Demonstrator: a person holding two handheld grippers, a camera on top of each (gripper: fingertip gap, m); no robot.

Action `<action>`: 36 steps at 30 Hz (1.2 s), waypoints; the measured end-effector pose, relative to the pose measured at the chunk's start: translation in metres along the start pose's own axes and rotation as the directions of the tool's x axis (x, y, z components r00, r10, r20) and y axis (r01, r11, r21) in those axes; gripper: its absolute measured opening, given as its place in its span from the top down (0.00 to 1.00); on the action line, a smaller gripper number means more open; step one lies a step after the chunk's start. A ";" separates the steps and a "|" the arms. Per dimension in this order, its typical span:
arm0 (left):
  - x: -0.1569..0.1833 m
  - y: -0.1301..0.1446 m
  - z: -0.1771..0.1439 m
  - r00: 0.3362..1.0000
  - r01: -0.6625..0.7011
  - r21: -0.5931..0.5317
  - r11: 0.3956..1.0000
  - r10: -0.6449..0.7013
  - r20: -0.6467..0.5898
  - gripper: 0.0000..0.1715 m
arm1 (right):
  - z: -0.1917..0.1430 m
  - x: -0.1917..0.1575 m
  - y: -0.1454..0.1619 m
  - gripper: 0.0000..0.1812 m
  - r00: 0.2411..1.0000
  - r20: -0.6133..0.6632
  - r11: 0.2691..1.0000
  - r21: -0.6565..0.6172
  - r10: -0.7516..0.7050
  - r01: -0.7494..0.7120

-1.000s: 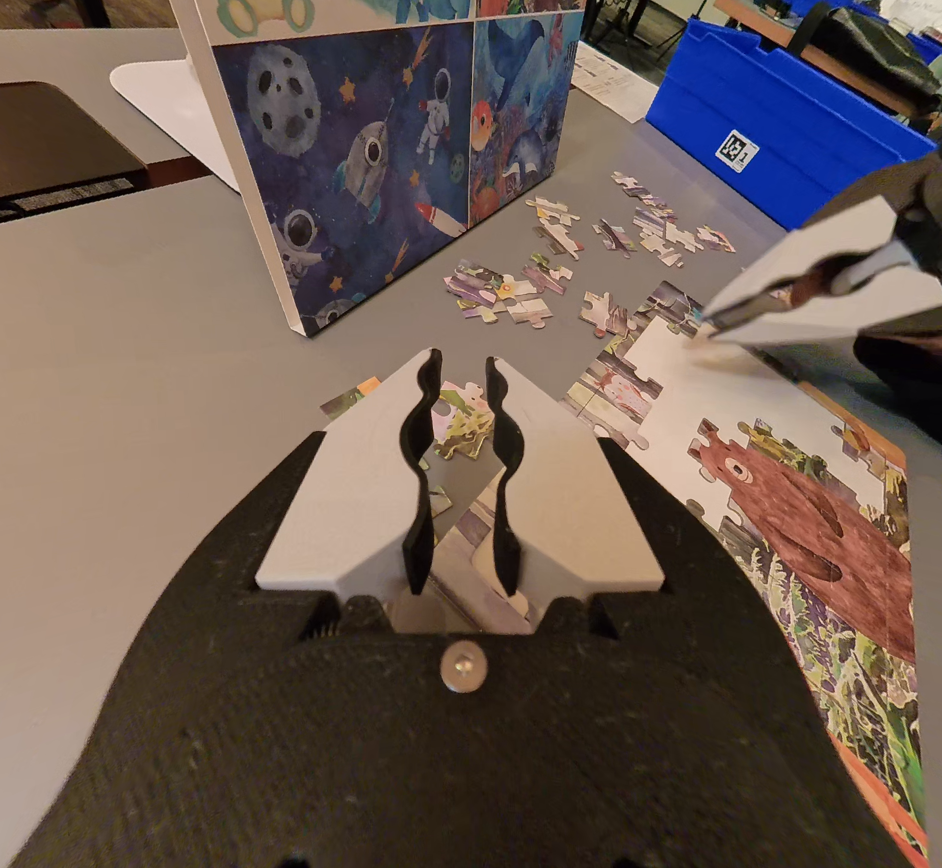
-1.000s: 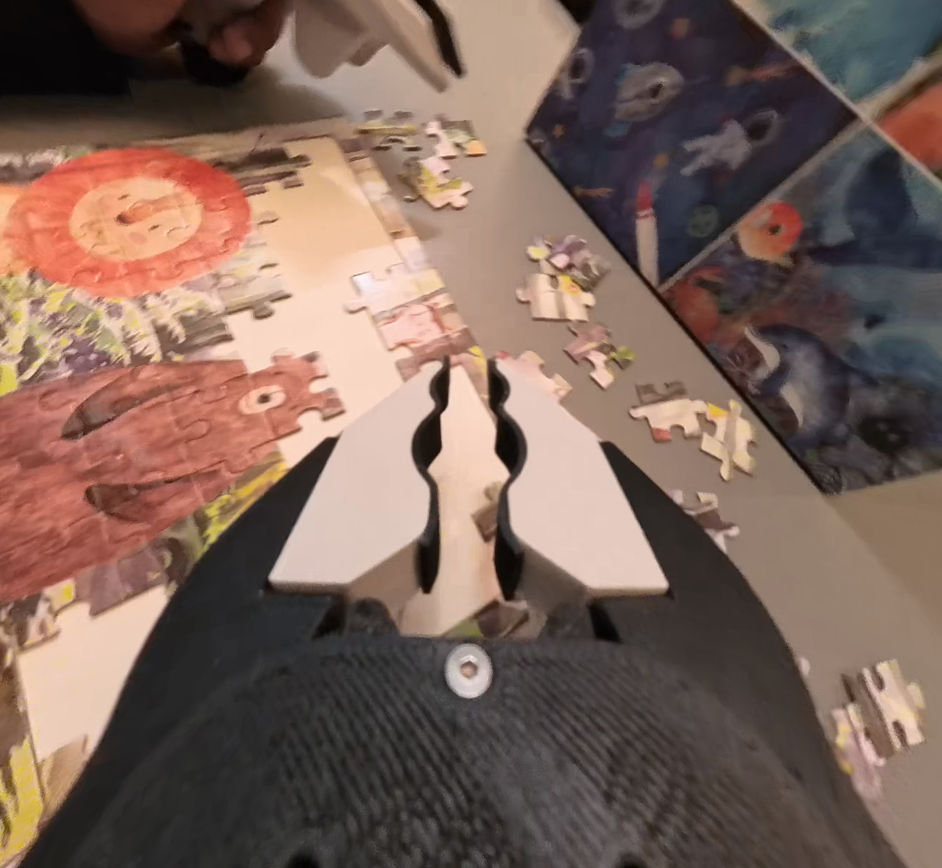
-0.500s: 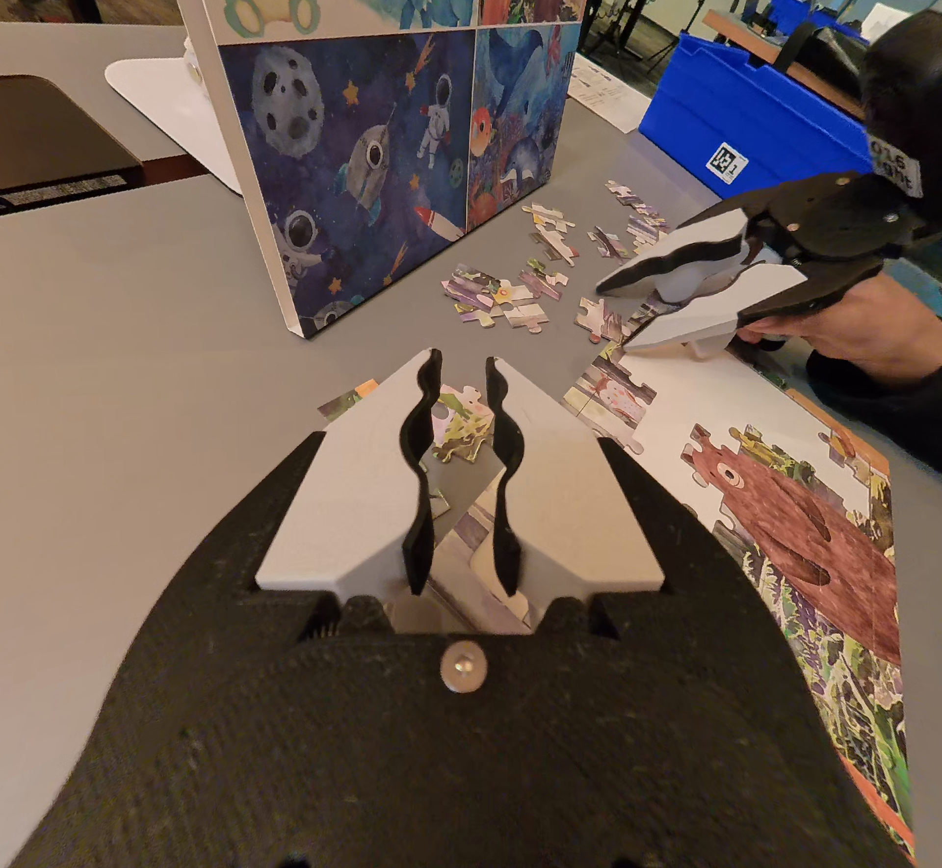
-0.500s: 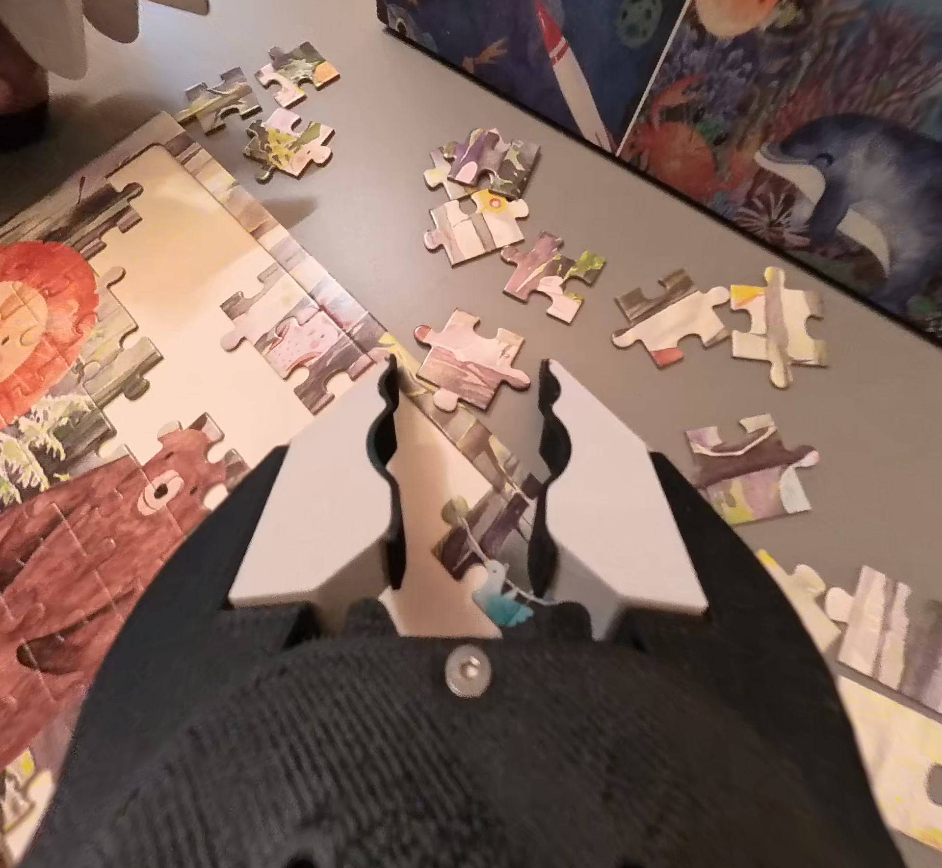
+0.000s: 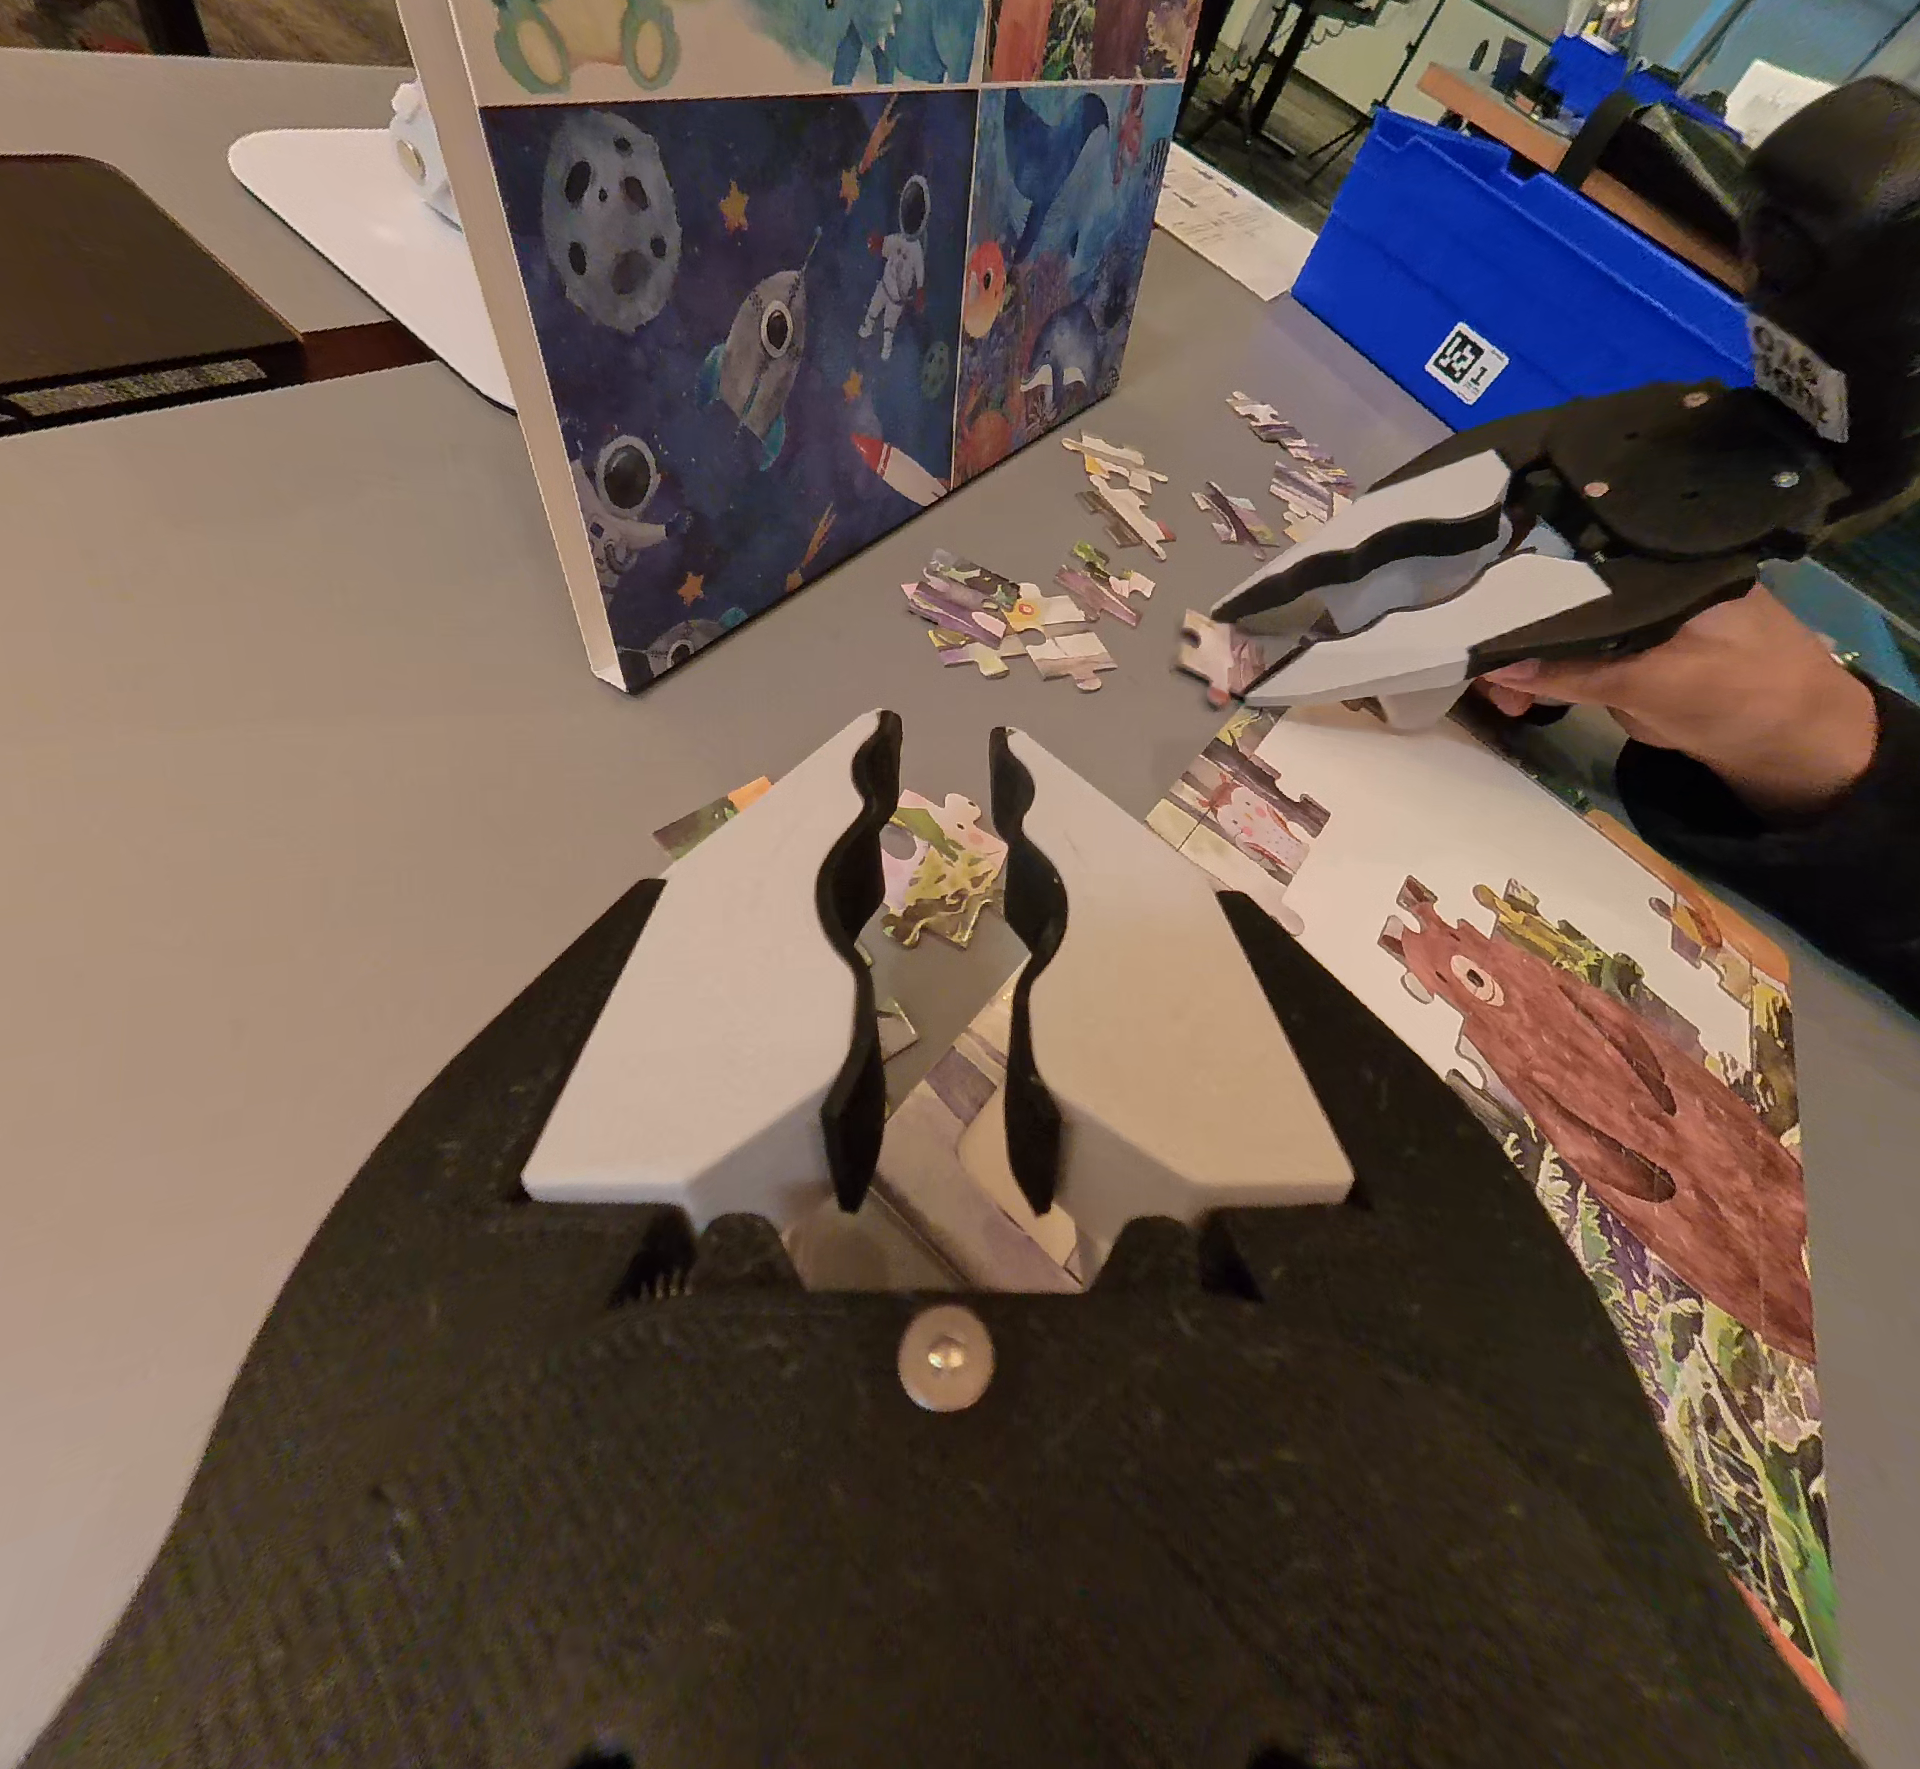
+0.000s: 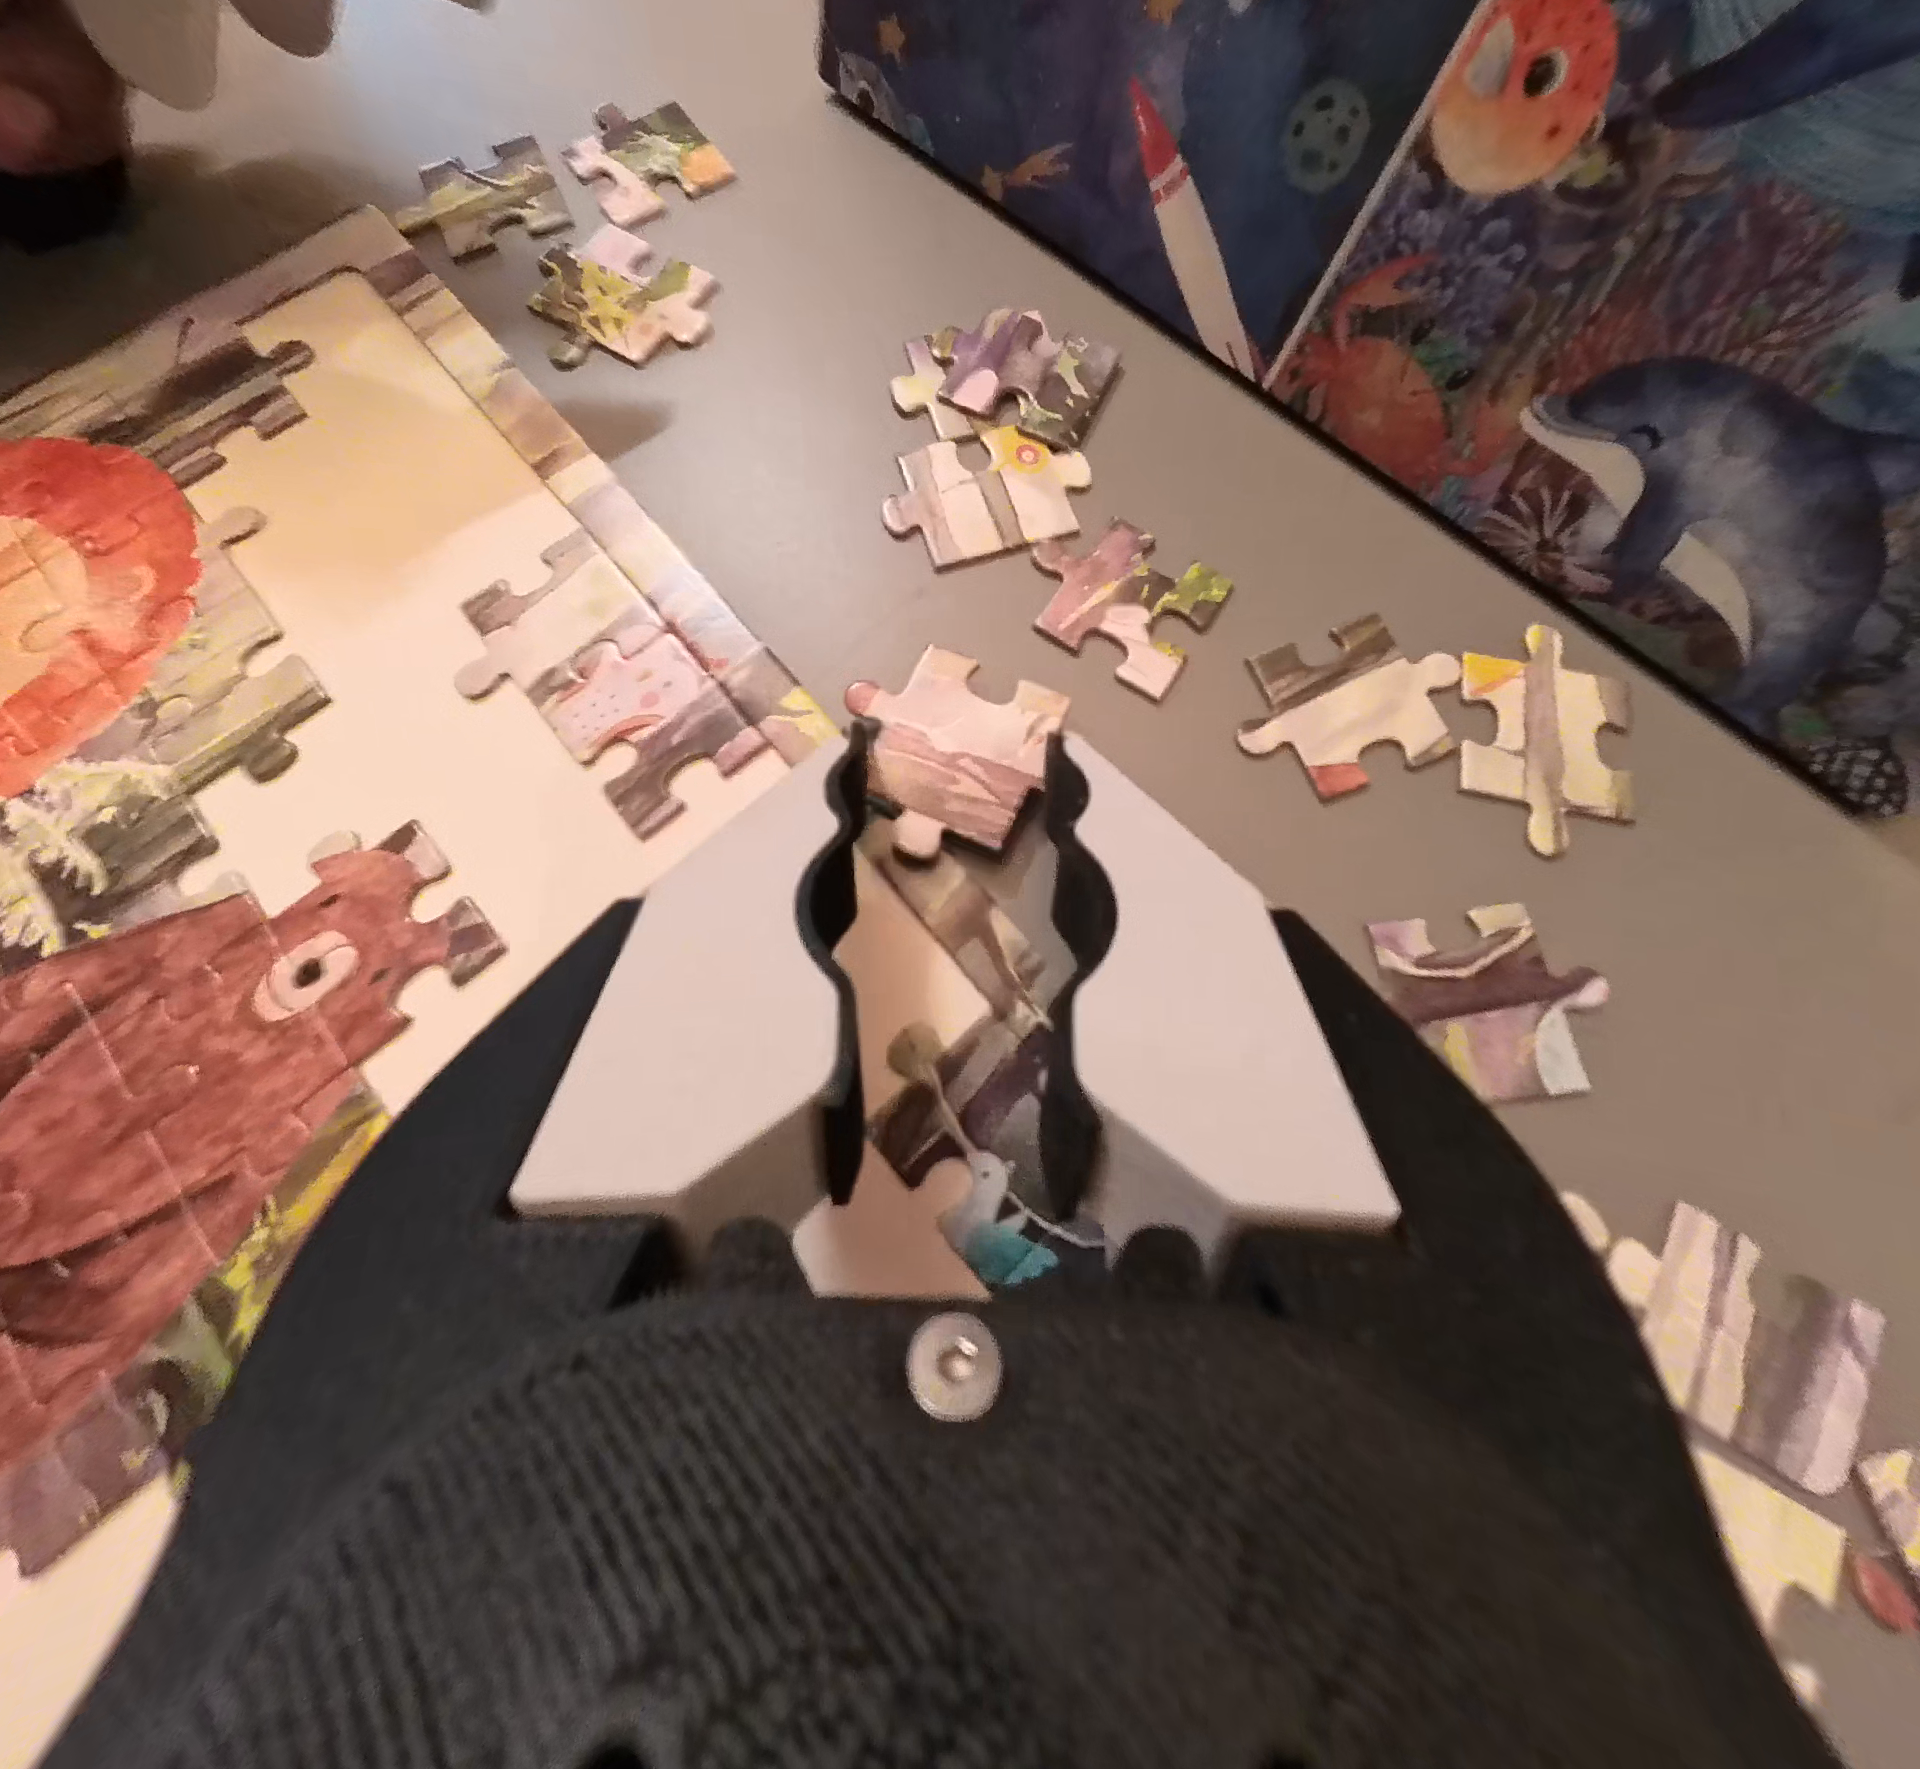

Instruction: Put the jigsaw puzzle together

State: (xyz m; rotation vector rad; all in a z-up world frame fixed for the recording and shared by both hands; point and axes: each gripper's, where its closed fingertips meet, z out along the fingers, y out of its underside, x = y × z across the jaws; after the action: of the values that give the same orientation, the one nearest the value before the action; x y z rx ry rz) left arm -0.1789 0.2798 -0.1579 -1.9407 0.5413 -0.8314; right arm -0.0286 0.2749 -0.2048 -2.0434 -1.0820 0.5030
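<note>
The partly built puzzle lies in its tray point(image 5: 1403, 815) at the right, with a brown bear point(image 5: 1610, 1075) done; the tray point(image 6: 416, 431) is at the left in the right wrist view. My right gripper point(image 6: 958, 748) is shut on a pinkish loose piece point(image 6: 961, 753) by its two sides, just off the tray's edge. The left wrist view shows this gripper point(image 5: 1242, 659) with the piece point(image 5: 1205, 654) at its tips. My left gripper point(image 5: 940, 732) is narrowly open and empty, above a green-and-pink piece point(image 5: 940, 872) on the grey table.
Several loose pieces point(image 5: 1018, 618) lie between the tray and an upright picture box point(image 5: 779, 317), which also shows in the right wrist view point(image 6: 1558, 213). A blue bin point(image 5: 1507, 285) stands far right. A dark flat object point(image 5: 104, 285) lies far left. My right fingertips sit around 15 cm from my left ones. The brown bear point(image 5: 1610, 1075) sits 15 cm or so from the ends of my right fingers.
My right gripper moved off the tray to the loose pieces, came down and closed on the pinkish piece. My left gripper stayed where it was.
</note>
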 end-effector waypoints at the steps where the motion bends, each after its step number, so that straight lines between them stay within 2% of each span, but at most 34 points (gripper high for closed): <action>1: 0.000 0.000 0.000 1.000 0.000 0.000 1.000 0.000 0.000 0.92 | -0.003 -0.004 -0.005 0.82 1.000 0.020 0.999 0.025 -0.024 0.024; 4: 0.000 0.000 0.000 1.000 -0.001 0.000 1.000 0.001 0.000 0.92 | -0.015 -0.030 -0.014 0.82 0.979 0.138 0.986 0.090 -0.150 0.138; 6: 0.000 0.000 0.000 1.000 0.001 0.000 1.000 -0.001 -0.001 0.92 | -0.025 -0.059 -0.014 0.82 0.925 0.272 0.961 0.149 -0.267 0.234; 8: 0.000 0.000 0.000 1.000 0.002 -0.001 1.000 -0.002 -0.001 0.92 | -0.032 -0.082 -0.011 0.82 0.859 0.349 0.925 0.207 -0.375 0.320; 10: 0.000 0.000 0.000 1.000 0.001 -0.002 1.000 -0.001 0.000 0.92 | -0.031 -0.090 -0.005 0.83 0.818 0.353 0.891 0.211 -0.454 0.403; 14: 0.000 0.000 0.000 1.000 0.001 -0.003 1.000 -0.001 0.000 0.92 | -0.025 -0.083 0.006 0.82 0.780 0.316 0.841 0.162 -0.539 0.516; 18: 0.000 0.000 0.000 1.000 0.002 -0.004 1.000 -0.002 -0.001 0.91 | -0.024 -0.087 0.017 0.82 0.726 0.405 0.824 0.147 -0.555 0.547; 21: 0.000 0.000 0.000 1.000 0.004 -0.002 1.000 -0.004 -0.001 0.92 | -0.022 -0.087 0.017 0.82 0.715 0.414 0.818 0.157 -0.563 0.554; 29: -0.001 0.000 0.000 1.000 0.012 -0.001 1.000 -0.012 -0.005 0.91 | -0.021 -0.082 0.016 0.78 0.728 0.360 0.806 0.141 -0.583 0.575; 36: -0.001 0.000 0.000 1.000 0.014 0.001 1.000 -0.014 -0.005 0.91 | -0.023 -0.075 0.019 0.79 0.761 0.331 0.823 0.098 -0.557 0.560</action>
State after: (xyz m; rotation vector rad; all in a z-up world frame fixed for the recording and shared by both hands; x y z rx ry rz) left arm -0.1797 0.2803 -0.1581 -1.9439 0.5308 -0.8455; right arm -0.0465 0.1965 -0.2052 -1.5409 -1.8309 0.5505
